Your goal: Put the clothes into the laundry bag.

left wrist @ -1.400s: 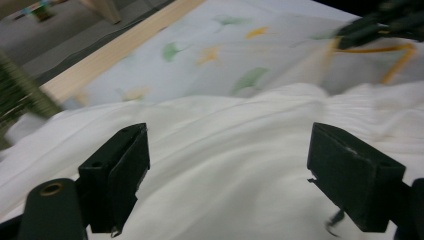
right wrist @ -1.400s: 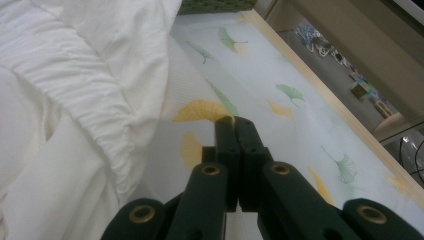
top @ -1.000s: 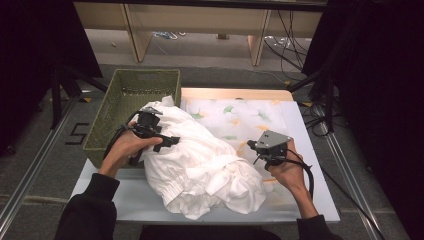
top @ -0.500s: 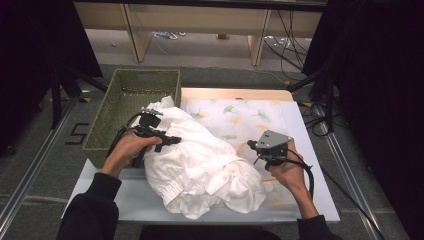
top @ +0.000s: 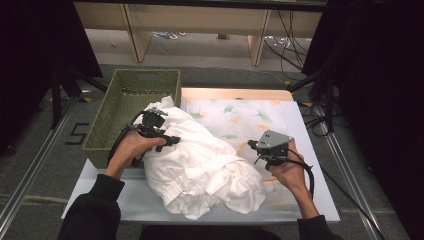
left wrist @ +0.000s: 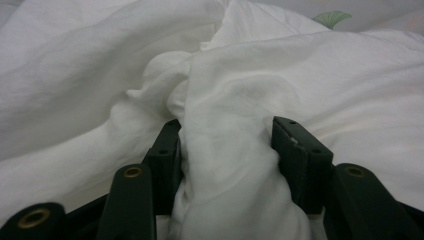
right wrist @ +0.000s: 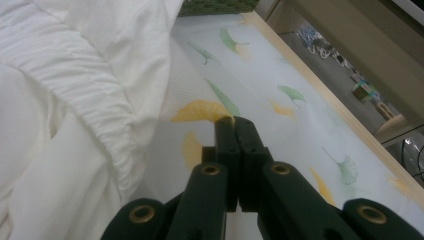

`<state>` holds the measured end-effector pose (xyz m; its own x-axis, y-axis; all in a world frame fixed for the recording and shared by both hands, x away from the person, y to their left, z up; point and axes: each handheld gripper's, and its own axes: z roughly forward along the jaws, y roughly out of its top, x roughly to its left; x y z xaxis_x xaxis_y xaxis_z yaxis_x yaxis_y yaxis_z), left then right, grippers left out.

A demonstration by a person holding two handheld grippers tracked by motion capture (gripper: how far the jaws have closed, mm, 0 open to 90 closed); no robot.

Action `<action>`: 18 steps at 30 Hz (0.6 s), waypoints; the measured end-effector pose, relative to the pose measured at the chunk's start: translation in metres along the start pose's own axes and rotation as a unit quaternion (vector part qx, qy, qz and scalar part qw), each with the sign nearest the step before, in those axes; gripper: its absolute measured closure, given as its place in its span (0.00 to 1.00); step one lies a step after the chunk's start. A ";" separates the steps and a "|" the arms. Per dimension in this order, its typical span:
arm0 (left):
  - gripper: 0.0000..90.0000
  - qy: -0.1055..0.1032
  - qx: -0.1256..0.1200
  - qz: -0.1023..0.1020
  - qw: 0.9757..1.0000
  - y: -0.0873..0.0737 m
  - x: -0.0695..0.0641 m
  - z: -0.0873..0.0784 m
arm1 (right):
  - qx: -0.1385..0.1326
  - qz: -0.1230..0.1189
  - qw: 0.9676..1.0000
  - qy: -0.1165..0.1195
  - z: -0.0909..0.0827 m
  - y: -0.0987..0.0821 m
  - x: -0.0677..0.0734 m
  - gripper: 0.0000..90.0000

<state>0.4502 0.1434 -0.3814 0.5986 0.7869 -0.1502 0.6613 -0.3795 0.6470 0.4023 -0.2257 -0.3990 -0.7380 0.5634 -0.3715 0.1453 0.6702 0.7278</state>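
Item one, largest: the white sheet, a bulky crumpled bundle with an elastic hem, heaped on the leaf-printed cloth that covers the table, its upper end touching the green basket. We judge the main risk here: lifted from one point, the bundle may unroll and trail over the table edge, or drag the printed cloth askew with it. Item two: the basket, just beside the bundle at the table's left; a sideways pull could catch its rim and shove or tip it. Item three: our left gripper, its jaws having just been closing and now pinching a thick fold of the sheet between the pads; we suspect the bite holds only loose outer layers, which could slide out under the weight. Item four: our right gripper, jaws closed on nothing, hovering over the printed cloth just beside the hem; idle there, it leaves the far end unsupported.
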 end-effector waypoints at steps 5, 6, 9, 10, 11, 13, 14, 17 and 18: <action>0.76 -0.011 -0.026 0.023 0.999 0.001 0.004 -0.011 | -0.001 -0.001 1.000 -0.001 -0.001 0.000 0.000 1.00; 0.79 -0.019 -0.034 0.015 0.999 0.000 0.006 -0.012 | -0.001 -0.001 1.000 -0.001 -0.001 0.000 0.000 1.00; 0.92 -0.021 -0.048 0.020 0.998 0.000 0.007 -0.018 | 0.001 -0.001 1.000 0.000 0.000 0.000 0.001 1.00; 0.92 -0.024 -0.048 0.034 0.998 -0.001 0.006 -0.018 | 0.000 -0.002 1.000 -0.001 0.000 0.000 0.001 1.00; 0.92 -0.024 -0.050 0.033 0.998 -0.001 0.006 -0.018 | 0.000 -0.001 1.000 0.000 0.000 0.000 0.001 1.00; 0.93 -0.020 -0.057 0.033 0.998 -0.001 0.002 -0.019 | 0.001 -0.001 1.000 -0.001 0.000 0.000 0.000 1.00; 0.93 -0.022 -0.065 0.039 0.997 0.000 -0.002 -0.022 | 0.002 -0.001 1.000 -0.001 0.000 0.000 0.000 1.00; 0.93 -0.046 -0.097 0.054 0.993 0.005 -0.022 -0.036 | 0.002 0.003 1.000 0.001 0.000 0.000 0.000 1.00; 0.93 -0.054 -0.101 0.063 0.991 0.005 -0.029 -0.038 | -0.001 -0.003 1.000 0.001 0.000 0.000 -0.001 1.00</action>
<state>0.4193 0.1374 -0.3450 0.7226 0.6787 -0.1315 0.4808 -0.3567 0.8010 0.4034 -0.2263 -0.3987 -0.7400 0.5589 -0.3742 0.1394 0.6717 0.7276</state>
